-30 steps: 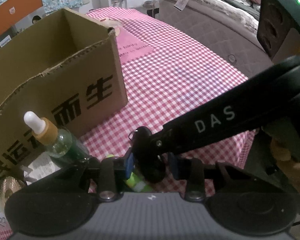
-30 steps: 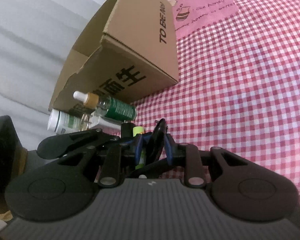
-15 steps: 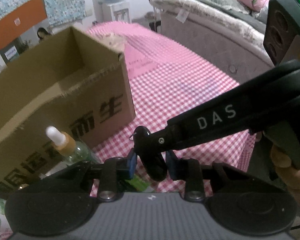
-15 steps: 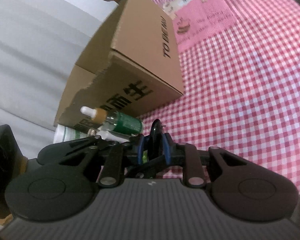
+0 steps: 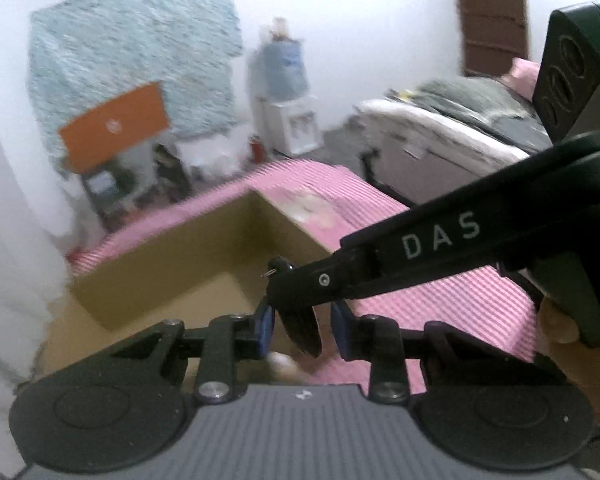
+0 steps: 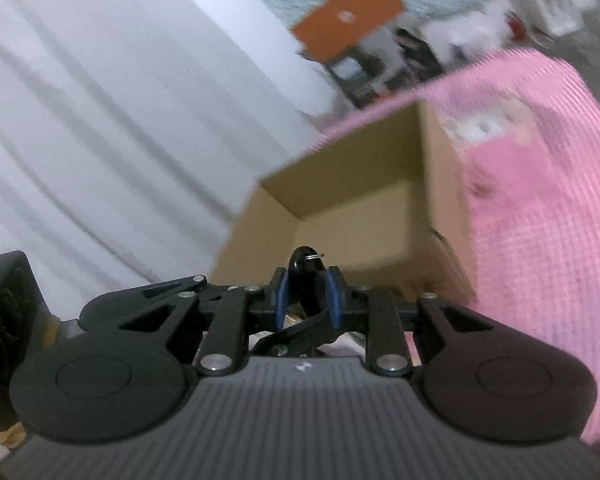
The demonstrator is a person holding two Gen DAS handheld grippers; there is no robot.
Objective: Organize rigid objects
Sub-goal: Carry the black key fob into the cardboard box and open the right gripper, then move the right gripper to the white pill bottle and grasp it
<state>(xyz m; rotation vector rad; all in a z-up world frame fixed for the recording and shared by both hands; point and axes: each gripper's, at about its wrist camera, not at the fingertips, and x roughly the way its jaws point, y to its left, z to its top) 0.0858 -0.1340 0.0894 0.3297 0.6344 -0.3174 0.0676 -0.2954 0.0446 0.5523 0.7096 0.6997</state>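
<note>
Evidently midway; both the left gripper (image 5: 302,326) and right gripper (image 6: 309,294) clamp one small black oval fob (image 6: 305,276) above the open brown cardboard box (image 6: 356,196); dropping it inside remains

Both wrist views are softly and evenly lit, with no hard shadows or glare. Motion blur smears the background: the checked cloth (image 5: 452,288) reads as pink streaks and the cardboard box (image 6: 364,200) has soft edges. The near camera bodies stay sharp. Fisheye distortion bends lines, and the corners go black.
</note>
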